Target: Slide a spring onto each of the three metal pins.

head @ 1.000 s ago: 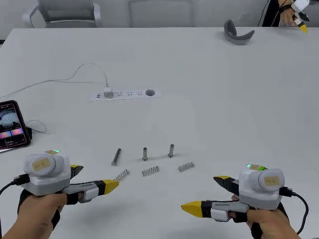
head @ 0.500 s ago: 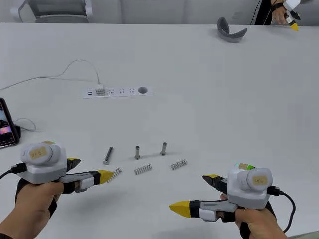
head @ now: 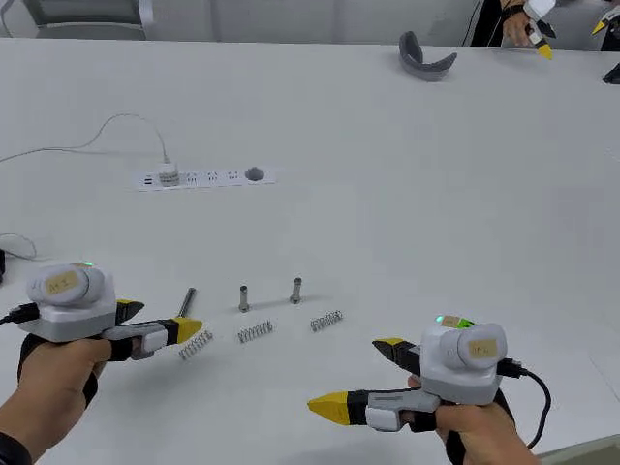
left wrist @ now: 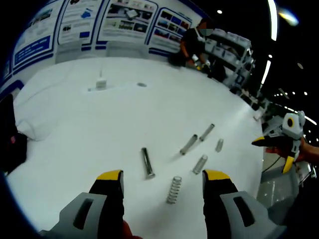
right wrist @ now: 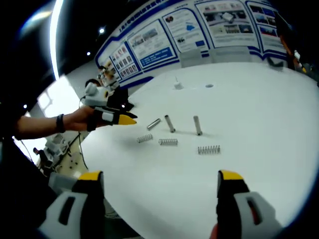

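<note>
Three short metal pins stand in a row on the white table: one pin lies flat, while the middle pin and the right pin stand upright. Just in front lie three springs: left spring, middle spring, right spring. My left gripper is open, its yellow tip just beside the left spring. Between its jaws I see the lying pin. My right gripper is open and empty, well in front of the right spring.
A white power strip with a plug and cable lies farther back on the left. A grey curved object rests at the far side. Another person's hands hold grippers at the far right corner. The table's near edge is by my right hand.
The camera has swung, shifting the whole scene left and down. My left gripper's yellow tip has edged closer to the left spring. The right gripper keeps its place.
</note>
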A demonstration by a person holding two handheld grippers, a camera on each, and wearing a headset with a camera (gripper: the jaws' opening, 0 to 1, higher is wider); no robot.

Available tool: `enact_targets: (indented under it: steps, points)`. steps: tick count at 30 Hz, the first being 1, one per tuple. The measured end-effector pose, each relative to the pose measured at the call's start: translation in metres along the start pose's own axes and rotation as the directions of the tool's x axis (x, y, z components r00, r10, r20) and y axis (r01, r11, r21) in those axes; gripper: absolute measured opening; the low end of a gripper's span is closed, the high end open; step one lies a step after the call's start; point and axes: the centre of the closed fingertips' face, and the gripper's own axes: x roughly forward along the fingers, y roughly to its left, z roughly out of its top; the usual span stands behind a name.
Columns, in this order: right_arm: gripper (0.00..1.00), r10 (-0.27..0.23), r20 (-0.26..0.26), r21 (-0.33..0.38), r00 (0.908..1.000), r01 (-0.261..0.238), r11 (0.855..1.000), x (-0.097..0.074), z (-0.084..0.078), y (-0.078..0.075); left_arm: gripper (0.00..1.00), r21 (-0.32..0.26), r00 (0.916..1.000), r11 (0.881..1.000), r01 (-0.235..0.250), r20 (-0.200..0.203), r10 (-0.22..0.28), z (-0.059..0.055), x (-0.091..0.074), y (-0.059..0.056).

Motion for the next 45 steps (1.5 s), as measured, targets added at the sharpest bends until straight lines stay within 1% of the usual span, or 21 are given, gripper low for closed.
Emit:
enact_targets:
  steps: [3, 6, 14, 17, 19, 20, 24, 30, 34, 37, 38, 41, 43, 44, 45]
  points:
    - [0.96, -0.001, 0.002, 0.006, 1.0, 0.001, 1.0, -0.002, 0.001, -0.001, 0.63, -0.005, 1.0, 1.0, -0.004, -0.001, 0.004, 0.003, 0.005, 0.001]
    - [0.96, -0.006, 0.003, 0.004, 1.0, 0.006, 1.0, -0.003, 0.001, -0.002, 0.61, -0.005, 0.9999, 1.0, -0.012, -0.012, 0.012, 0.005, 0.01, 0.002]
    - [0.95, -0.003, -0.001, 0.009, 1.0, 0.003, 1.0, -0.003, 0.0, -0.001, 0.48, -0.027, 0.9992, 0.999, -0.037, -0.019, 0.036, 0.007, 0.027, 0.007]
    - [0.95, -0.002, -0.003, 0.011, 1.0, 0.002, 1.0, -0.002, 0.0, -0.001, 0.44, -0.032, 0.9991, 0.999, -0.039, -0.018, 0.038, 0.008, 0.033, 0.007]
    - [0.95, -0.002, -0.005, 0.012, 1.0, 0.002, 1.0, -0.002, 0.0, -0.002, 0.39, -0.031, 0.9987, 0.998, -0.049, -0.016, 0.048, 0.009, 0.037, 0.009]
    - [0.95, -0.003, -0.006, 0.012, 1.0, 0.003, 1.0, -0.003, 0.0, -0.002, 0.37, -0.037, 0.9986, 0.998, -0.052, -0.014, 0.051, 0.01, 0.041, 0.011]
    - [0.95, -0.005, -0.006, 0.015, 1.0, 0.005, 1.0, -0.003, 0.001, -0.003, 0.3, -0.055, 0.9982, 0.997, -0.06, -0.011, 0.06, 0.012, 0.047, 0.013]
    - [0.94, -0.01, -0.01, 0.027, 0.9999, 0.01, 1.0, -0.004, -0.001, -0.006, 0.22, -0.072, 0.996, 0.994, -0.085, -0.032, 0.083, 0.008, 0.056, 0.019]
    - [0.94, -0.012, -0.013, 0.032, 0.9998, 0.012, 0.999, -0.004, -0.003, -0.006, 0.18, -0.082, 0.9953, 0.992, -0.093, -0.034, 0.091, 0.007, 0.061, 0.022]
    - [0.94, -0.01, -0.017, 0.032, 0.9998, 0.01, 0.999, -0.004, -0.005, -0.006, 0.15, -0.073, 0.9938, 0.992, -0.103, -0.049, 0.1, 0.004, 0.064, 0.024]
    - [0.94, -0.01, -0.017, 0.032, 0.9998, 0.011, 0.999, -0.004, -0.005, -0.006, 0.14, -0.066, 0.9944, 0.993, -0.099, -0.043, 0.097, 0.004, 0.065, 0.023]
    - [0.94, -0.012, -0.014, 0.034, 0.9998, 0.012, 0.999, -0.004, -0.004, -0.006, 0.1, -0.043, 0.9937, 0.994, -0.103, -0.05, 0.1, 0.004, 0.064, 0.024]
    - [0.93, -0.012, -0.014, 0.033, 0.9998, 0.012, 0.999, -0.005, -0.003, -0.007, 0.1, -0.035, 0.9931, 0.994, -0.108, -0.052, 0.106, 0.004, 0.063, 0.025]
    - [0.93, -0.012, -0.014, 0.032, 0.9998, 0.013, 0.999, -0.005, -0.003, -0.007, 0.09, -0.006, 0.9928, 0.994, -0.107, -0.056, 0.106, 0.003, 0.062, 0.025]
    - [0.93, -0.013, -0.014, 0.031, 0.9998, 0.014, 0.999, -0.005, -0.004, -0.007, 0.09, 0.042, 0.9918, 0.993, -0.106, -0.068, 0.109, 0.002, 0.061, 0.025]
